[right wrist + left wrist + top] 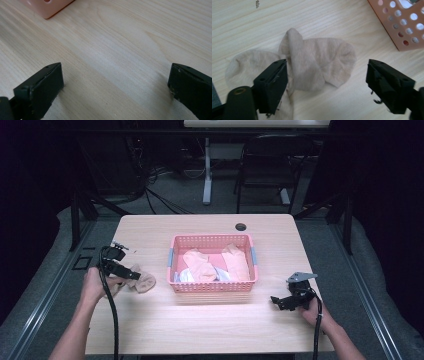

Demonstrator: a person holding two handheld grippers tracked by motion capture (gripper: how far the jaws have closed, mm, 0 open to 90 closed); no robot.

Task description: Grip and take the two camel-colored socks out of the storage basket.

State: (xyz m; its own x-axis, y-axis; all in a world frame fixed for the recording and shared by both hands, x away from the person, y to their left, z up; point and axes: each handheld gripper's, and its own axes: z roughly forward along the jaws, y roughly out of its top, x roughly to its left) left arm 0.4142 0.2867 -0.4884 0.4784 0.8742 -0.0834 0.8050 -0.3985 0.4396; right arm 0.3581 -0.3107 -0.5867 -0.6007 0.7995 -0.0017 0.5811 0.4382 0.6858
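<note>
Beige sock [317, 67] lies crumpled on table [210, 325], left of pink basket [212, 287], well apart from it. Long axis runs across L gripper's [327, 75] jaws, one end folded over the middle. L gripper sits right above it, jaws wide, holding nothing, one jaw over the sock. R gripper [282, 302] far off by basket's right, jaws wide, empty. L hand nearer; likely grab is sock's bunched middle.

We see a pale wood-grain table [150, 320] carrying a pink basket [212, 287] with a perforated dot pattern, peach and light blue cloths [210, 267] inside. A beige sock [319, 65] lies beside it. Each hand-held gripper is black, left [131, 274] and right [278, 301].
</note>
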